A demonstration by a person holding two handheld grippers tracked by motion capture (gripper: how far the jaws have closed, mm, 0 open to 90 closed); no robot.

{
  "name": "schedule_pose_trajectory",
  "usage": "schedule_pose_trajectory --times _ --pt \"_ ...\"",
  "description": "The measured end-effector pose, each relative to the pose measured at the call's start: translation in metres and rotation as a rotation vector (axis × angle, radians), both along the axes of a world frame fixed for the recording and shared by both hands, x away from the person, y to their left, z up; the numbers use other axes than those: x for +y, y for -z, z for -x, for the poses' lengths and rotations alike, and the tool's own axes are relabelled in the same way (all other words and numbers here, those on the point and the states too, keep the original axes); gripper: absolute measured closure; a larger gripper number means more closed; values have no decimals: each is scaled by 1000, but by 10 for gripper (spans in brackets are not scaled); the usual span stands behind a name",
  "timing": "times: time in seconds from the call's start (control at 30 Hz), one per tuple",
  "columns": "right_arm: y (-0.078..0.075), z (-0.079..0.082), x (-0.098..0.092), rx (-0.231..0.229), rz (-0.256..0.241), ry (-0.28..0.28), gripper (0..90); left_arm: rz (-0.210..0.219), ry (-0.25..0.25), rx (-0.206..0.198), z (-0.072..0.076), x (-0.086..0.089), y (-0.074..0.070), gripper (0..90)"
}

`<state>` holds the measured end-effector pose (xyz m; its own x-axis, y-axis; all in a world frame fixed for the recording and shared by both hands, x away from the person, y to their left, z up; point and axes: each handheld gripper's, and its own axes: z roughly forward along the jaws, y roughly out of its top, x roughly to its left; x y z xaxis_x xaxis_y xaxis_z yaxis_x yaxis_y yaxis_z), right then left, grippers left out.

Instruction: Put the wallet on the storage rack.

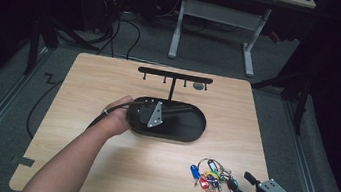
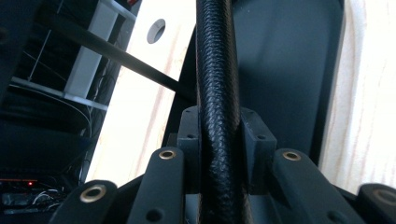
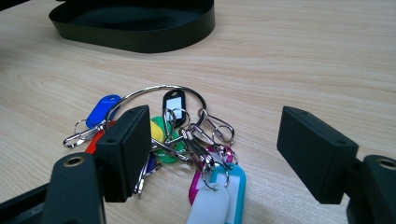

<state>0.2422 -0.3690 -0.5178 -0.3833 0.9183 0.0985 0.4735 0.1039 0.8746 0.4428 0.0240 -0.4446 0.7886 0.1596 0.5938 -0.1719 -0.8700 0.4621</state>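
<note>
Key bunch by the near right edge; black stand held at mid-table.

Key bunch [image 3: 187,140]: a large wire ring carrying small clips and plastic tags in blue, black, green, yellow, red, pink, teal and white, lying flat and fanned on the wood, well apart from the stand. Black stand [image 1: 169,119]: oval tray base with a low wall, a thin upright post at its far edge, and a crossbar with small pegs on top; its braided black cord [image 2: 217,93] runs across the tray.
</note>
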Motion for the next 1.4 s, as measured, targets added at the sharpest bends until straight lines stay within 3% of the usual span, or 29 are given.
schedule_pose_trajectory --times 0.33,0.47,0.63,0.8,1.03,1.2,1.4 --pt "0 1 -1 -1 -8 1 269 -14 -26 3 -18 -6 19 733" --pt "0 1 -2 -1 -8 4 270 3 -22 -4 -22 -4 21 733" --pt "-1 2 -2 -3 -10 7 271 -10 -26 0 -26 -2 24 730" --pt "0 3 -3 -2 -11 11 272 -50 -41 9 -26 -2 28 725" --pt "0 3 -1 1 -6 4 272 -42 -62 41 -25 -3 29 716" --pt "0 2 -2 6 -8 5 271 -6 -96 111 -23 -5 30 655" --pt "0 2 0 5 -9 1 271 13 -100 145 -16 -6 36 619"
